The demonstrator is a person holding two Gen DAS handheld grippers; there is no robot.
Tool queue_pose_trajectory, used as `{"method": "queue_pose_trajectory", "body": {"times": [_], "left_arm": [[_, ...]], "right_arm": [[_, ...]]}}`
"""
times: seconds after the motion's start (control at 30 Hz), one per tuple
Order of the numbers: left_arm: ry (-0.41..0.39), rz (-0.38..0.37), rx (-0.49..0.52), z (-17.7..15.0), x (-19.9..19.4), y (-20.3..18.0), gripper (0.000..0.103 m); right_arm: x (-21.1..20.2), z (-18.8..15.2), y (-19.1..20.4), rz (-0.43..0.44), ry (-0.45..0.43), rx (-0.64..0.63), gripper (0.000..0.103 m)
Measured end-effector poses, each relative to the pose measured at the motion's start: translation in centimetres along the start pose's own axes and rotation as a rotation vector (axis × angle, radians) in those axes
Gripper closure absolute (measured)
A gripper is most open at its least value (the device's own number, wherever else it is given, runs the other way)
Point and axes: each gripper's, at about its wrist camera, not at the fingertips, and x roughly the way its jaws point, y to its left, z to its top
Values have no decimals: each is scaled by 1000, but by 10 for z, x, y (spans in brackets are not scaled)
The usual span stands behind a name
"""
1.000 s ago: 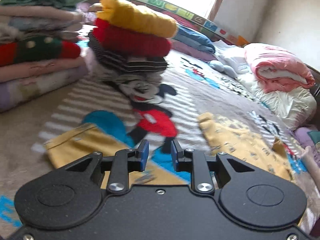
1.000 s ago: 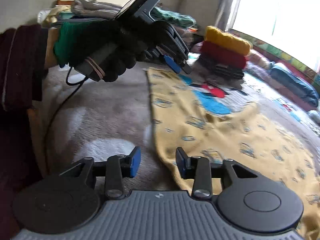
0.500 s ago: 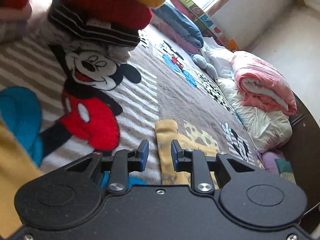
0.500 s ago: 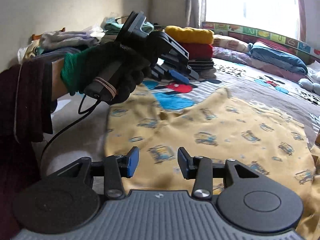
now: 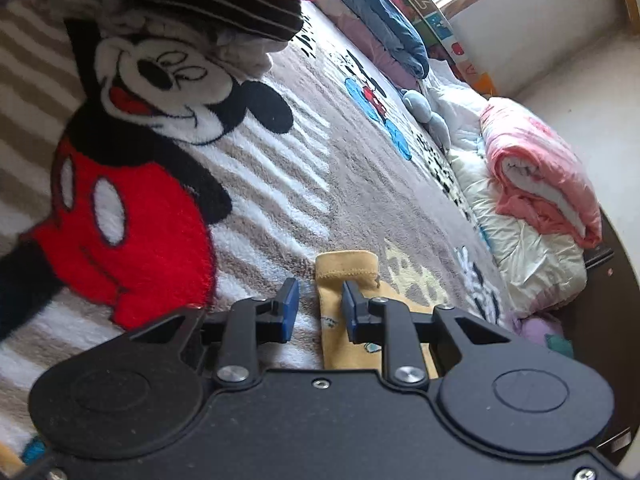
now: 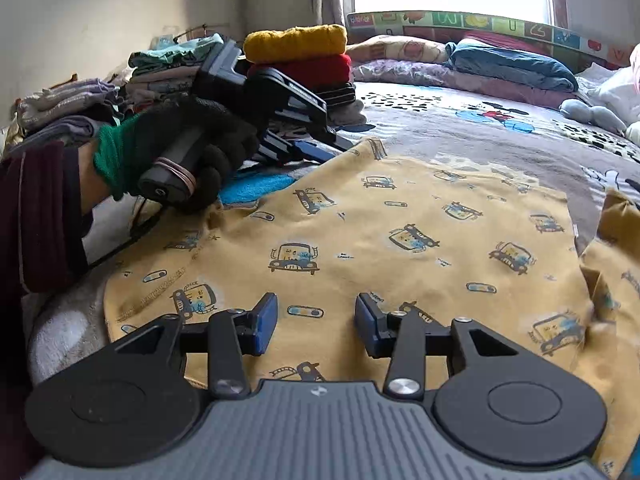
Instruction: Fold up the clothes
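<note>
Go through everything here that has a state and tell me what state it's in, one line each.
Left gripper: open, a yellow cuff between its fingers.
Right gripper: open, over the yellow garment.
Yellow garment: spread flat, unfolded.
Clothes stack: folded, piled.
Pink quilt: folded.

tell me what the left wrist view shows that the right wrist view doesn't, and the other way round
Only the left wrist view shows the big red-shorts mouse figure on the blanket, the pink quilt, and the yellow garment's cuff just ahead of the open left gripper. Only the right wrist view shows the gloved hand, the garment's spread car-print body under the open right gripper, and the mustard top of the folded stack. Both share the garment, blanket and stack.
</note>
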Motion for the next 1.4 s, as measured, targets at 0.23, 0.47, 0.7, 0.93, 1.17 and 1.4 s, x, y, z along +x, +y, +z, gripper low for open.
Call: {"method": "queue_pose_trajectory", "body": {"times": [0.23,0.47,0.7,0.93,1.17,1.4], "left_arm": [[-61,45,92,-1,-8,-11,101],[-146,140,255,-4,-18,-31,101],[-93,79,168,2,-14,-17,98],[-26,7,-6,-1,1,2,80],[-96,-26,62,-3,-17,-11,103],[-146,232,378,-12,-14,-45,103]], "right_arm": [[-2,-4,0,15,-14,4,53],[-2,-5,4,0,-14,-9,53],[0,-5,7,-17,-3,-29,52],[1,-6,6,-14,-5,-26,52],[1,-6,5,-13,-7,-25,51],[2,-6,6,-19,-4,-32,51]]}}
